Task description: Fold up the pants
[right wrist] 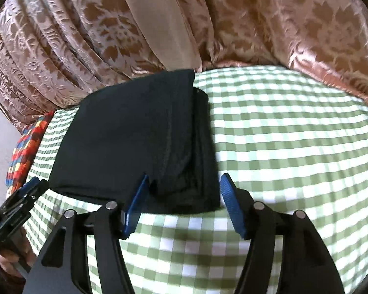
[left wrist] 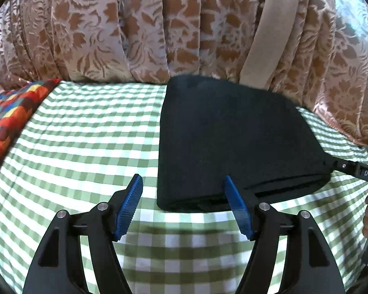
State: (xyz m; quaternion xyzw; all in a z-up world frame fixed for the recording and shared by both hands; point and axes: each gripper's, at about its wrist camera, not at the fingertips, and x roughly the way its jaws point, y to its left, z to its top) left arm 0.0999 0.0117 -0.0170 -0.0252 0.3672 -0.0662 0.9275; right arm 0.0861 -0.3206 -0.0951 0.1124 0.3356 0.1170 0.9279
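We see the dark pants (left wrist: 233, 142) folded into a compact stack at the far edge of the checked tabletop (left wrist: 85, 134). Our left tongs (left wrist: 184, 205) and right tongs (right wrist: 182, 203) both stand apart, gripping nothing. Soft, limp cloth; we'd pinch the near layered edge.

I am seeing matt black cloth pants (left wrist: 233, 142) lying on a woven green-and-white checked tablecloth (left wrist: 85, 134). My left gripper (left wrist: 184, 205) is showing ribbed blue plastic pads (left wrist: 131, 205) on smooth black plastic arms with shiny metal pins. Upper frame: a faintly glossy brocade curtain (left wrist: 135, 29).
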